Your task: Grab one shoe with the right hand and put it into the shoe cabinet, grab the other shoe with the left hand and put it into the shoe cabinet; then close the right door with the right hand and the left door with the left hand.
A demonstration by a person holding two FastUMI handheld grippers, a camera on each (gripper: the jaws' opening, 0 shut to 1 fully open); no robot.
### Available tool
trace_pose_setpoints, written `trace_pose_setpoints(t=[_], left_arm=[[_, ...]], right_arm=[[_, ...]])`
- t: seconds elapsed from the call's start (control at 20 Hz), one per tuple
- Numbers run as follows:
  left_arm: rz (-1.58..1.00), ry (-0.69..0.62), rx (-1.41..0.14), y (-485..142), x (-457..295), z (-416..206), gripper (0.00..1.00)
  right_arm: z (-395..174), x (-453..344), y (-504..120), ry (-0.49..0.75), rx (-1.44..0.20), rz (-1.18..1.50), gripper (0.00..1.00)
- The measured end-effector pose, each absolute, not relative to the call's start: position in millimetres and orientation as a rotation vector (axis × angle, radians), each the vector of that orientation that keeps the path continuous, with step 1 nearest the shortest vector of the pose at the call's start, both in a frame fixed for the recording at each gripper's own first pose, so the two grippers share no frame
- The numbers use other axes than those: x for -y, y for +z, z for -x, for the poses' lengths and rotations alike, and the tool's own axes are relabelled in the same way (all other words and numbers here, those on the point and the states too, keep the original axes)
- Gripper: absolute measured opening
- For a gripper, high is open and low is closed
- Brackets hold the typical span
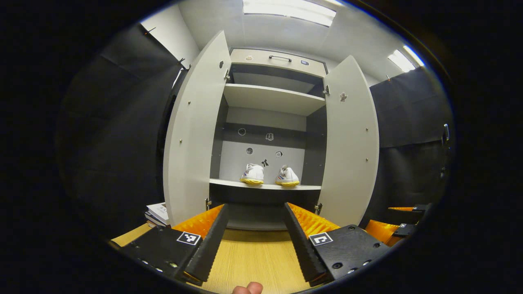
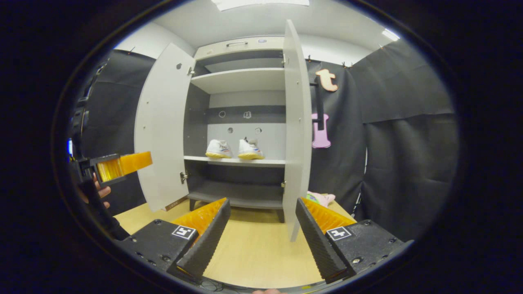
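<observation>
In the left gripper view the left claw (image 1: 255,241) stands wide, its two fingers spread at five and seven o'clock with nothing between them but the pale wooden floor (image 1: 253,257). Straight ahead at twelve o'clock is the shoe cabinet (image 1: 269,122), both doors swung out: the left door (image 1: 192,134) at ten o'clock and the right door (image 1: 351,143) at two o'clock. The two shoes sit side by side on the middle shelf (image 1: 265,186), heels toward the camera: the left shoe (image 1: 252,173) and, just beside it but apart, the right shoe (image 1: 287,177). The shelf above them is bare, and a dark handle (image 1: 280,58) sits on the cabinet's top panel. A stack of papers (image 1: 157,214) lies on the floor at eight o'clock, by the foot of the left door. At four o'clock the right claw (image 1: 402,222) shows at the rim, too cut off to tell how it stands from here. In the right gripper view the right claw (image 2: 261,239) is also wide and holds nothing; the right door (image 2: 296,130) stands edge-on at twelve o'clock, just ahead of its fingers, untouched. The shoes (image 2: 235,149) show on the same shelf at eleven o'clock. At nine o'clock a hand (image 2: 96,192) holds the left claw (image 2: 122,163), well clear of the left door (image 2: 161,130). A pinkish cloth bundle (image 2: 320,198) lies on the floor behind the right door.
</observation>
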State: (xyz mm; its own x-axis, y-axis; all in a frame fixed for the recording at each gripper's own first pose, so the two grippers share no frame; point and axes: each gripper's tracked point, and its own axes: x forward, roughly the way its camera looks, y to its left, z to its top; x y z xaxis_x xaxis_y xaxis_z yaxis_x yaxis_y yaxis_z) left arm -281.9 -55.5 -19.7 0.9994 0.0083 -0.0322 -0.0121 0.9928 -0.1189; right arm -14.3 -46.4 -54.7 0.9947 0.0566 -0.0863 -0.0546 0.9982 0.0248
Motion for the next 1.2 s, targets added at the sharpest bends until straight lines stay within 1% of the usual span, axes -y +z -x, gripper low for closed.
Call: trace_pose_setpoints(t=[0.05, 0.1, 0.3, 0.5, 0.7, 0.9, 1.05, 1.1, 1.15, 1.2], left_arm=[[0.109, 0.047, -0.034, -22, 48, 283, 0.89], [0.093, 0.077, -0.039, -25, 42, 284, 0.93], [0.091, 0.061, -0.087, -40, 46, 293, 0.93], [0.086, 0.041, -0.112, -48, 54, 300, 0.94], [0.092, 0.012, -0.125, -51, 67, 308, 0.93], [0.062, 0.006, -0.145, -56, 67, 311, 0.93], [0.073, 0.021, -0.171, -63, 63, 312, 0.93], [0.074, 0.021, -0.182, -65, 62, 312, 0.93], [0.073, 0.023, -0.188, -68, 61, 312, 0.94], [0.074, 0.023, -0.191, -68, 61, 311, 0.93]], right_arm=[[14, 57, -49, 0.035, -0.080, -0.033, 1.00], [13, 73, -43, 0.004, -0.070, -0.046, 1.00], [-5, 144, -3, -0.120, 0.002, -0.055, 1.00], [-47, 207, 41, -0.204, 0.059, -0.033, 1.00], [-93, 238, 72, -0.212, 0.064, -0.079, 1.00], [-135, 238, 91, -0.190, 0.052, -0.068, 1.00], [-146, 233, 96, -0.201, 0.045, -0.027, 1.00], [-147, 232, 99, -0.209, 0.053, -0.011, 0.98], [-146, 230, 103, -0.213, 0.062, -0.005, 0.98], [-146, 221, 104, -0.188, 0.062, -0.011, 0.98]])
